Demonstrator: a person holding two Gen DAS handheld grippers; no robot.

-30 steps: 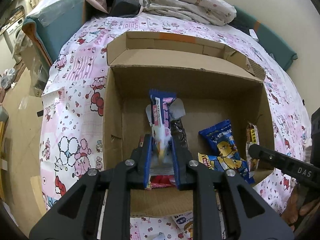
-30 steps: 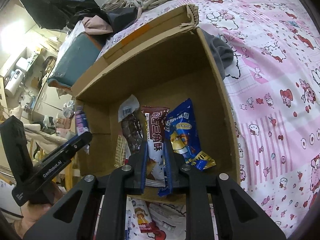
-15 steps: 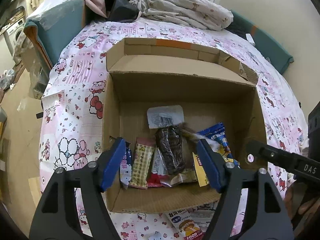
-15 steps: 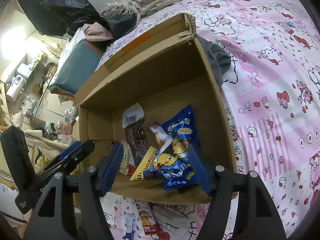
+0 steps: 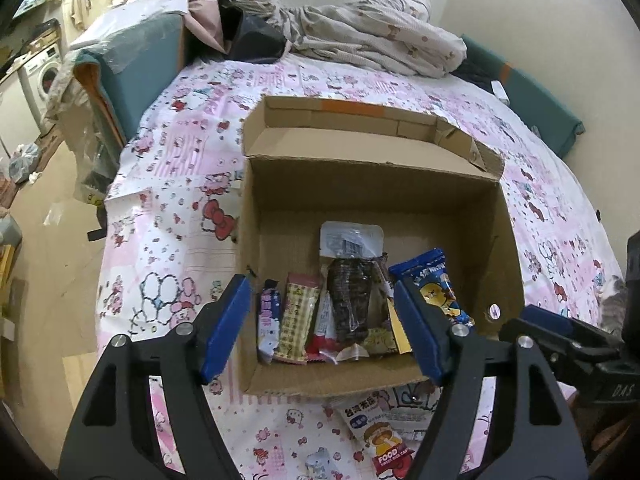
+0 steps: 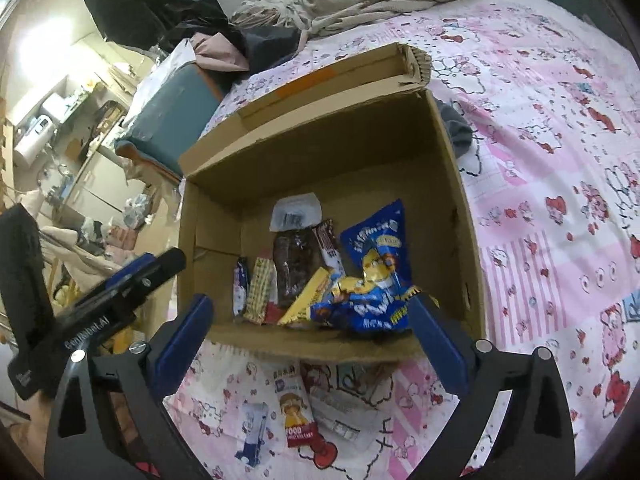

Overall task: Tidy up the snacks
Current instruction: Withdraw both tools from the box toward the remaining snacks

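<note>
An open cardboard box point(image 5: 249, 240) sits on the bed. Several snack packets lie in it: a blue-white one point(image 5: 269, 320), a yellow checked one point(image 5: 298, 320), a dark brown one point(image 5: 352, 296) and a blue one with a yellow cartoon point(image 5: 436, 292). My left gripper point(image 5: 320, 288) hangs open above the box's near edge, holding nothing. My right gripper point(image 6: 312, 304) is over the near edge point(image 6: 312, 340) too, its jaws opening with nothing between them. Below it, blue packets point(image 6: 380, 256) are piled at the box's right. A red "FOOD" packet point(image 6: 296, 412) lies outside on the sheet.
A small blue-white packet point(image 6: 252, 428) and a pale packet point(image 6: 344, 408) also lie on the pink cartoon sheet point(image 5: 180, 208) before the box. A crumpled blanket point(image 5: 372, 44) is at the back, a teal cushion point(image 5: 132, 68) left, a grey cloth point(image 6: 456, 128) beside the box.
Both grippers opened and let go of their packets, which now lie in the box. Both have drawn back and up from the box; the right jaws kept widening.
</note>
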